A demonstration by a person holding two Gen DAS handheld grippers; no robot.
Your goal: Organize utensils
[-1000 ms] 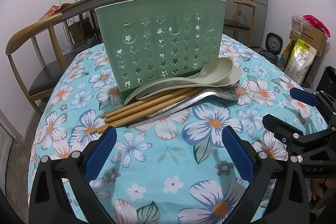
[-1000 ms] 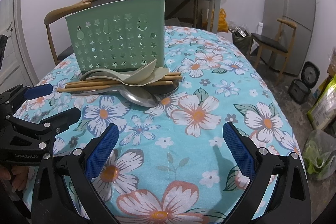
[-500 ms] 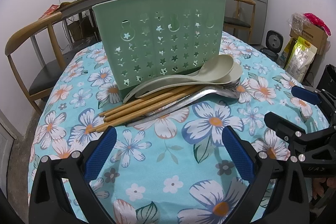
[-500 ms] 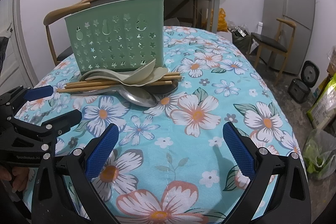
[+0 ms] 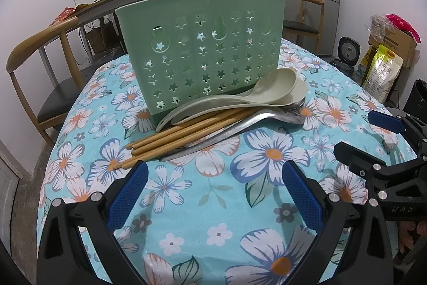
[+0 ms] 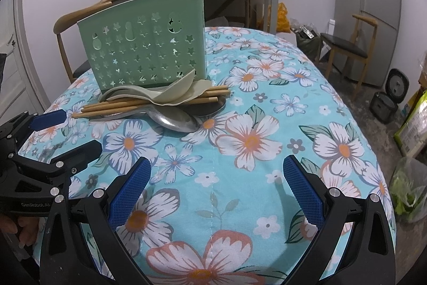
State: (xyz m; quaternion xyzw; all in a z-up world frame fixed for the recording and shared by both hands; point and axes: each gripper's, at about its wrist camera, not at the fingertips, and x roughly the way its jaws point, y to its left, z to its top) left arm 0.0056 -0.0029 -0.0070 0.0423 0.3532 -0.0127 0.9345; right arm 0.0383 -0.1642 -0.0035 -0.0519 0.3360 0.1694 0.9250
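Left wrist view: chopsticks (image 5: pixel 184 134) and spoons (image 5: pixel 240 100) are piled beside the green caddy (image 5: pixel 200 50), presumably for sorting. Left gripper (image 5: pixel 213 194) and right gripper (image 6: pixel 216 191) are both held wide apart, nothing grabbed yet

Can't see inside the green holder (image 5: pixel 202 55), its front wall blocks it. Steel spoons (image 6: pixel 173 119) and chopsticks (image 5: pixel 186 132) in front of it are half buried under the cream ladles (image 5: pixel 267 90).
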